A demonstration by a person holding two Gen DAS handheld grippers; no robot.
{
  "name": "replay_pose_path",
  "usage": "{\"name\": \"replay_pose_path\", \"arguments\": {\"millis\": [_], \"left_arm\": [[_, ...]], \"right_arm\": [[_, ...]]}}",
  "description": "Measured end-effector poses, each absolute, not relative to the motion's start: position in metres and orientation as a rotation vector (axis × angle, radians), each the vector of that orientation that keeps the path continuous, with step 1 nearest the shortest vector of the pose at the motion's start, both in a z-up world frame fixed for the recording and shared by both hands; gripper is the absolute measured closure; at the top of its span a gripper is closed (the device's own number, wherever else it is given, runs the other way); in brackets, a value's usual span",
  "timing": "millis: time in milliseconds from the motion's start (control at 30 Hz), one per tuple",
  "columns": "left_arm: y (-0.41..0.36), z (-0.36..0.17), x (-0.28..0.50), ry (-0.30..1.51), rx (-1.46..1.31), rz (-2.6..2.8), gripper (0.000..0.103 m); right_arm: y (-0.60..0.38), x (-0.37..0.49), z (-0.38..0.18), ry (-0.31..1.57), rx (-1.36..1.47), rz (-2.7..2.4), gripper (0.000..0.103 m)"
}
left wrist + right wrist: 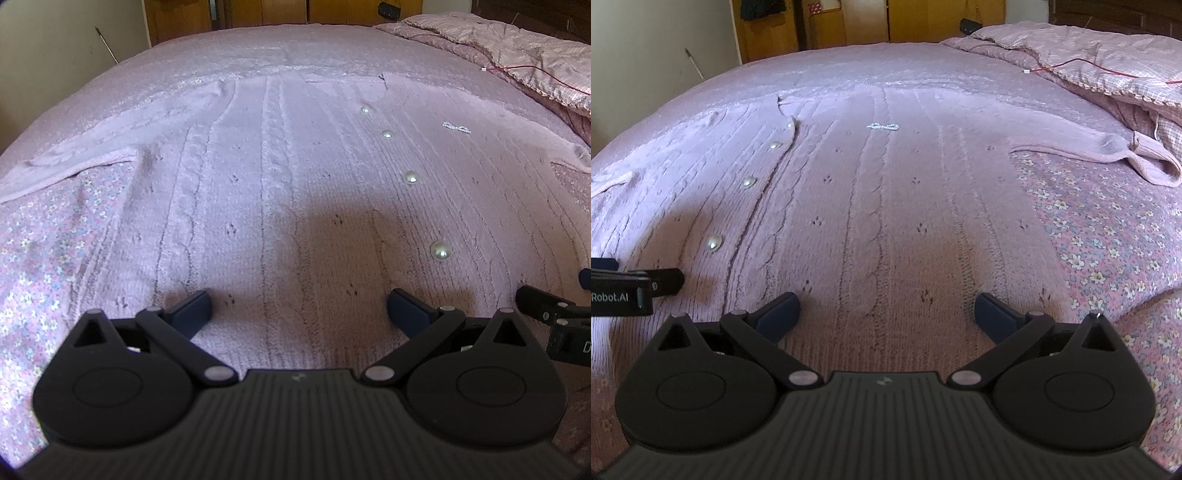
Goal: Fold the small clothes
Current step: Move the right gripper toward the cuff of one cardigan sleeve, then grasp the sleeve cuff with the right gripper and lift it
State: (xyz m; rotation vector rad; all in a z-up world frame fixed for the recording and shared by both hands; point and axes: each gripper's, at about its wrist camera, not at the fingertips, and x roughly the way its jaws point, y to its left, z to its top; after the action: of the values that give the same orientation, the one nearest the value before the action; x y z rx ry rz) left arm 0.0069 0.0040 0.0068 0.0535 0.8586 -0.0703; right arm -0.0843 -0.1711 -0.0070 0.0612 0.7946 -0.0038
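From the left wrist camera, the left tool (299,308) hovers low over the hem end of a lilac knitted cardigan (280,177), its 2 dark blue fingertips (192,308) spread wide with nothing between them. The cardigan lies flat, front up, on a bed (55,251) covered with a pink flowered sheet, and fills most of the view. A row of 4 pearl buttons (439,251) runs up its placket to the right of the tool, and a small sparkly bow trim (458,127) sits further right near the chest. One sleeve (74,162) stretches out to the left over the sheet. A crumpled checked quilt (517,48) lies at the far right corner of the bed. Part of the right tool (550,314) shows at the right edge.

From the right wrist camera, the right tool (886,312) is likewise low over the cardigan's (886,203) near edge, fingers wide apart and holding nothing. Here the buttons (714,242) run up on the left, the bow trim (882,127) lies ahead, and the other sleeve (1108,151) reaches right onto the flowered sheet (1108,236), its cuff beside the quilt (1108,62). The left tool (635,286) shows at the left edge, just beside the placket.
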Motion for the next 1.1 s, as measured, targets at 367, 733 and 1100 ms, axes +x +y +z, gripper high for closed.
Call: {"name": "replay_pose_path", "arguments": {"millis": [367, 733, 1100], "left_arm": [[0.02, 0.027, 0.006, 0.859, -0.013, -0.044, 0.0], [0.012, 0.018, 0.014, 0.927, 0.032, -0.016, 0.0], [0.002, 0.014, 0.031, 0.952, 0.043, -0.002, 0.0]], "right_arm": [[-0.226, -0.076, 0.029, 0.803, 0.249, 0.102, 0.0], [-0.369, -0.047, 0.055, 0.684, 0.368, -0.17, 0.0], [-0.506, -0.007, 0.013, 0.684, 0.472, -0.423, 0.0]]}}
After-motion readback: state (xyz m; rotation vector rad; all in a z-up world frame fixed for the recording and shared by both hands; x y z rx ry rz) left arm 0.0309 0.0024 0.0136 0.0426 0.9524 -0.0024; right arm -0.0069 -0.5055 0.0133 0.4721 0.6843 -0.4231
